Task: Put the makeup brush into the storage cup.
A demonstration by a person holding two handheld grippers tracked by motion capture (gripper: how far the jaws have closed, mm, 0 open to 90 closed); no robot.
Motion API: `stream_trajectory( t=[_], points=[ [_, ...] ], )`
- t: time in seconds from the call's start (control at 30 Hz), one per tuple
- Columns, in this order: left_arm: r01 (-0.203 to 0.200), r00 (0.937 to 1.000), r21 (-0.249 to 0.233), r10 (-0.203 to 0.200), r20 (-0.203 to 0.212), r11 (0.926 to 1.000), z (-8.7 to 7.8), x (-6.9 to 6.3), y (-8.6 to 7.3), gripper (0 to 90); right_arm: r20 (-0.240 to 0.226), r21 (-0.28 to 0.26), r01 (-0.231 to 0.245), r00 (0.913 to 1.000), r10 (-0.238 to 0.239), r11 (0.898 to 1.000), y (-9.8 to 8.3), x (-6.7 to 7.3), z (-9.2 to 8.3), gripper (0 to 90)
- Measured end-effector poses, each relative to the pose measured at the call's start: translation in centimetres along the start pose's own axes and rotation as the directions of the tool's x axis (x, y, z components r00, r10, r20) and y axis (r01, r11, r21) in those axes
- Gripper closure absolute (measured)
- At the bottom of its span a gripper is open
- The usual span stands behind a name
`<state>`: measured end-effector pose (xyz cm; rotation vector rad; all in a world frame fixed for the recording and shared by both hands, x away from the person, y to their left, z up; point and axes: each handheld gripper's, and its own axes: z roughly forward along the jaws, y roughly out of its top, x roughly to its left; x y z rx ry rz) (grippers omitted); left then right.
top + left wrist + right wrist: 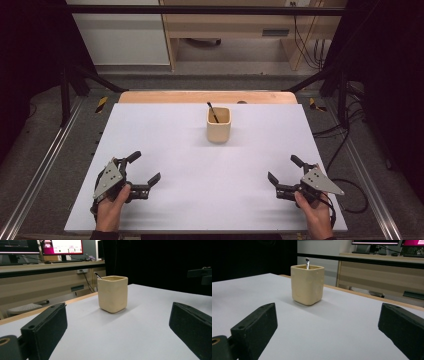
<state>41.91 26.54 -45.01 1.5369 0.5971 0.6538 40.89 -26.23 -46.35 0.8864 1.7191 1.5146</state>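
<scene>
A cream square cup point(219, 125) stands upright at the far middle of the white table top point(200, 165). A thin dark brush point(212, 112) leans inside it, its tip poking above the rim. The cup point(112, 293) is ahead of my left gripper's jaws, and the same cup point(307, 284) with the brush tip point(307, 263) is ahead of my right gripper's jaws. My left gripper point(147, 167) rests near the front left, open and holding nothing. Near the front right sits my right gripper point(284, 167), open with nothing between its jaws. Both are well short of the cup.
A wooden strip point(207, 96) edges the table's far side. Black frame bars point(330, 70) stand at the back corners. Cables point(350, 150) lie on the floor to the right. A desk with monitors point(61, 246) stands beyond the table.
</scene>
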Motion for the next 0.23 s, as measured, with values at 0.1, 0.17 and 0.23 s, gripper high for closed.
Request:
stream_trajectory(
  t=[0.1, 0.17, 0.23],
  points=[
    [0.013, 0.9997, -0.008, -0.013, -0.019, 0.9999, -0.36, 0.35, -0.06, 1.4, -0.007, -0.008, -0.006, 1.0, 0.006, 1.0, -0.04, 0.02, 0.06, 2.6],
    [0.023, 0.9994, -0.012, -0.024, -0.024, 0.9997, -0.44, 0.52, -0.13, 1.4, -0.009, -0.01, -0.015, 0.9998, 0.015, 1.0, -0.17, 0.01, 0.08, 2.6],
    [0.021, 0.9995, -0.007, -0.021, -0.024, 0.9998, -0.38, 0.51, -0.18, 1.3, -0.008, -0.002, -0.016, 0.9998, 0.016, 1.0, -0.25, 0.09, 0.08, 2.7]
  ],
)
